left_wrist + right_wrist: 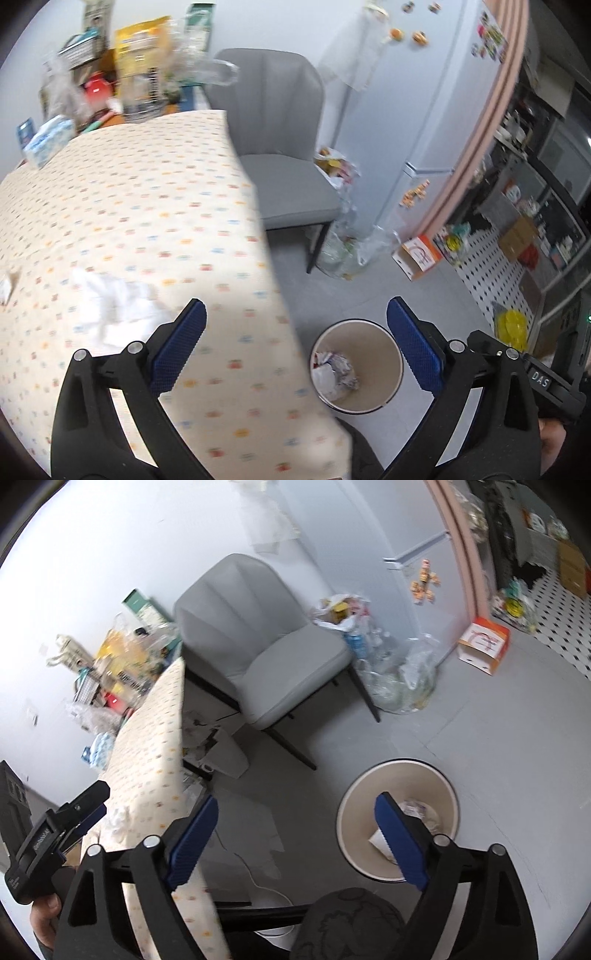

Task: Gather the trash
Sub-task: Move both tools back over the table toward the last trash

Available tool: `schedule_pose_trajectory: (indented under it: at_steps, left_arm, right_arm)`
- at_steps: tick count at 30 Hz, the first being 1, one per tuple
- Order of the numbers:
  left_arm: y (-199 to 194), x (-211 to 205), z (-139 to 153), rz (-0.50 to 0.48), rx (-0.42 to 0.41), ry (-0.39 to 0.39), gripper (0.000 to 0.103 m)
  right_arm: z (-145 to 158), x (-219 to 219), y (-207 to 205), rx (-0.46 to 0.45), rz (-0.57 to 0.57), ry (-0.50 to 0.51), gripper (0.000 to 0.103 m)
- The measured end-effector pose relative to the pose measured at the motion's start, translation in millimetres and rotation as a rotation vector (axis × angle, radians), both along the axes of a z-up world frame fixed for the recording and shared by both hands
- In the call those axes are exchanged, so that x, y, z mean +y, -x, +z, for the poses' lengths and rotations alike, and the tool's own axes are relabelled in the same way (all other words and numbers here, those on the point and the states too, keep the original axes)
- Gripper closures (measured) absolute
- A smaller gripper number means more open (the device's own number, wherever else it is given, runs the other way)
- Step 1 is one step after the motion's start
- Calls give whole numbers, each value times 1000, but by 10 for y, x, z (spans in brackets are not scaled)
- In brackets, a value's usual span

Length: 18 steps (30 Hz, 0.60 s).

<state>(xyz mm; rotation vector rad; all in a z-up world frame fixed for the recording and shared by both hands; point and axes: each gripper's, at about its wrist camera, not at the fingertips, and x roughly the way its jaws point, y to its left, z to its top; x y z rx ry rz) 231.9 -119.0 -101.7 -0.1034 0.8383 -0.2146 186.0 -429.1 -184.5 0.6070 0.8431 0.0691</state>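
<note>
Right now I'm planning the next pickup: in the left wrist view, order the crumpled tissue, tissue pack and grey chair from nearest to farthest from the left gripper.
1. Crumpled tissue, on the table just left of the jaws.
2. Grey chair, beyond the table's right edge.
3. Tissue pack, at the table's far left.

Left gripper, jaws wide and empty, above round beige waste bin holding crumpled paper; dotted cream tablecloth bears crumpled white tissue.

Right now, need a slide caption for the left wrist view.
Open left tool over table edge, crumpled tissue on the tablecloth, bin below holding trash.
</note>
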Motion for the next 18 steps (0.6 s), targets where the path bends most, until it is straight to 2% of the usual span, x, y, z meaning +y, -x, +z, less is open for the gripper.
schedule_pose_trajectory:
  at_steps: [7, 18]
  left_arm:
    - [128, 656, 77, 101, -21, 25, 6]
    - [293, 1546, 114, 239, -45, 62, 6]
  right_arm:
    - [223, 616, -117, -29, 97, 11, 12]
    - [473, 1649, -258, -54, 275, 42, 12]
